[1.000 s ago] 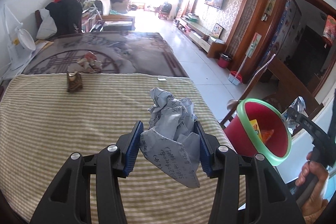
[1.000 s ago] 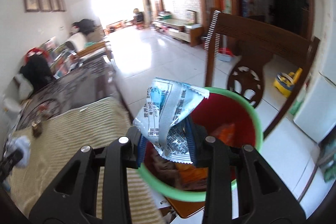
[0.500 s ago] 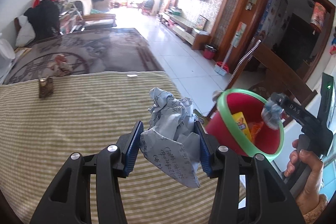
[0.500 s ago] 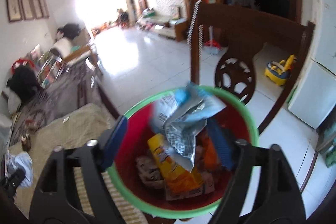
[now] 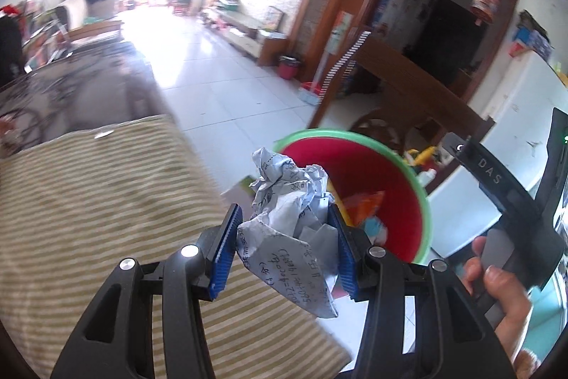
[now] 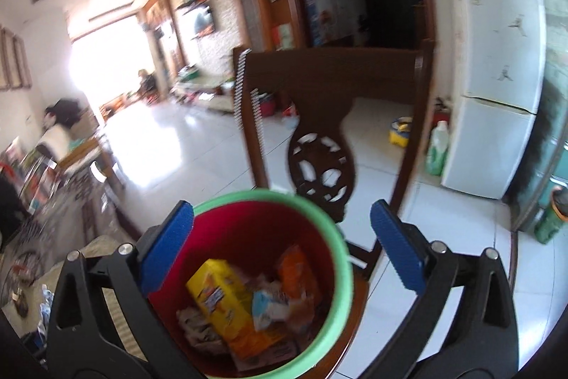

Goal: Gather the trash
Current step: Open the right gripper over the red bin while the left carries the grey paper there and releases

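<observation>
Right wrist: bin rim [image 6: 340, 247] between opening tongs [image 6: 280, 237].

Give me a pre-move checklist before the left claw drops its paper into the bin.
1. Crumpled paper clamped in left claw: ok.
2. Bin upright, mouth unobstructed: ok.
3. Right claw jaws opening, nothing between them: ok.
4. Right claw clear of the bin: not ok, it hangs right over the mouth.
5. Paper over the opening: not ok, it sits at the near rim beside the striped cloth.
6. Room left in the bin: ok.
</observation>
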The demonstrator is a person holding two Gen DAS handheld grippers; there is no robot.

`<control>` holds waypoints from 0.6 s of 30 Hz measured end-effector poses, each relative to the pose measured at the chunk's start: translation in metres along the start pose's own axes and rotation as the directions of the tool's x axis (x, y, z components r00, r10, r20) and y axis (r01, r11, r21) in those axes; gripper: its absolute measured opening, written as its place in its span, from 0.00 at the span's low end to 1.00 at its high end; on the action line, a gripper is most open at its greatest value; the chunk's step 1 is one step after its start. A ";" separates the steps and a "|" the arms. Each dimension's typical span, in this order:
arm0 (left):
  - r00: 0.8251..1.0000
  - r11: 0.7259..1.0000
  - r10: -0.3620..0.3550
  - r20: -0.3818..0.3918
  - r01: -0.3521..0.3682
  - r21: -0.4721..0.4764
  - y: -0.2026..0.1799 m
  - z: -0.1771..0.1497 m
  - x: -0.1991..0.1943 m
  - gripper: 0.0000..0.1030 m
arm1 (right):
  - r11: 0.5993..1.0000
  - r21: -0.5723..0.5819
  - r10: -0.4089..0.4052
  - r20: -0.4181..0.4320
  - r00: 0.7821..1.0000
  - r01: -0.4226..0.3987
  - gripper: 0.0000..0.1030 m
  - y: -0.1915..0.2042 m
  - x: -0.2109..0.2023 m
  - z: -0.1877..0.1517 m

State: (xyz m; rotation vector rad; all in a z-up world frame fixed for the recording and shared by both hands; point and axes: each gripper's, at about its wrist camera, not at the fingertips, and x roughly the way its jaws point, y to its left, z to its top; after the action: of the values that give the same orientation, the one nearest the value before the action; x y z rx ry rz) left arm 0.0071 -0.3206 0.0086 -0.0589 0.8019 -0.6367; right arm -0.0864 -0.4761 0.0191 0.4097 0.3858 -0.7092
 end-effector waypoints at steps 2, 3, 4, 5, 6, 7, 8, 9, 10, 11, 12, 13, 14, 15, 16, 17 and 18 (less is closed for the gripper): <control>1.000 0.999 -0.015 -0.004 0.015 0.037 -0.014 0.004 0.008 0.45 | 0.998 0.037 -0.044 0.026 0.999 0.043 0.95 -0.008 0.000 0.000; 1.000 0.999 -0.019 -0.005 0.019 0.050 -0.019 0.005 0.010 0.45 | 0.997 0.043 -0.068 0.037 0.997 0.066 0.95 -0.010 0.000 0.000; 1.000 0.998 -0.026 -0.006 0.026 0.061 -0.025 0.006 0.012 0.45 | 0.995 0.044 -0.092 0.042 0.995 0.090 0.95 -0.012 0.000 0.000; 0.999 0.997 -0.034 -0.008 0.035 0.069 -0.029 0.008 0.015 0.45 | 0.994 0.042 -0.106 0.044 0.993 0.104 0.95 -0.012 0.000 -0.001; 0.999 0.996 -0.047 -0.014 0.048 0.074 -0.034 0.009 0.018 0.45 | 0.993 0.041 -0.116 0.045 0.992 0.114 0.95 -0.013 0.000 -0.001; 0.998 0.996 -0.058 -0.020 0.059 0.070 -0.037 0.010 0.021 0.45 | 0.993 0.039 -0.114 0.044 0.993 0.112 0.95 -0.013 0.000 -0.001; 0.997 0.996 -0.068 -0.028 0.069 0.064 -0.038 0.011 0.024 0.45 | 0.994 0.036 -0.109 0.042 0.993 0.107 0.95 -0.013 0.001 0.000; 0.997 0.996 -0.074 -0.038 0.076 0.056 -0.038 0.011 0.027 0.45 | 0.994 0.031 -0.106 0.042 0.993 0.105 0.95 -0.013 0.001 0.000; 0.996 0.996 -0.076 -0.043 0.078 0.051 -0.038 0.011 0.030 0.45 | 0.994 0.027 -0.109 0.044 0.993 0.108 0.95 -0.013 0.000 0.000; 0.996 0.996 -0.076 -0.047 0.078 0.051 -0.038 0.009 0.032 0.45 | 0.993 0.025 -0.114 0.048 0.992 0.113 0.95 -0.014 0.000 0.001; 0.996 0.996 -0.074 -0.051 0.077 0.053 -0.039 0.008 0.034 0.45 | 0.993 0.028 -0.116 0.052 0.992 0.115 0.95 -0.015 -0.001 0.001; 0.996 0.996 -0.072 -0.054 0.075 0.057 -0.040 0.007 0.036 0.45 | 0.993 0.033 -0.115 0.053 0.992 0.114 0.95 -0.014 -0.002 0.001; 0.996 0.996 -0.070 -0.057 0.073 0.059 -0.040 0.006 0.037 0.45 | 0.993 0.040 -0.114 0.054 0.992 0.112 0.95 -0.016 -0.002 0.001; 0.996 0.996 -0.069 -0.060 0.072 0.060 -0.040 0.006 0.038 0.45 | 0.992 0.048 -0.115 0.054 0.992 0.113 0.95 -0.016 -0.003 0.002; 0.996 0.996 -0.069 -0.061 0.073 0.060 -0.040 0.007 0.039 0.45 | 0.992 0.054 -0.117 0.054 0.992 0.114 0.95 -0.018 -0.003 0.002; 0.996 0.995 -0.070 -0.063 0.074 0.060 -0.039 0.007 0.040 0.45 | 0.992 0.057 -0.118 0.054 0.992 0.115 0.95 -0.018 -0.003 0.002; 0.995 0.995 -0.071 -0.063 0.075 0.063 -0.041 0.008 0.041 0.45 | 0.992 0.058 -0.119 0.055 0.991 0.116 0.95 -0.018 -0.002 0.002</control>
State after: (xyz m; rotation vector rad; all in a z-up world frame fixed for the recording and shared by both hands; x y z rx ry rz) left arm 0.0132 -0.3781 -0.0009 -0.0088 0.8401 -0.7361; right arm -0.1000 -0.4882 0.0181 0.4200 0.3377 -0.8460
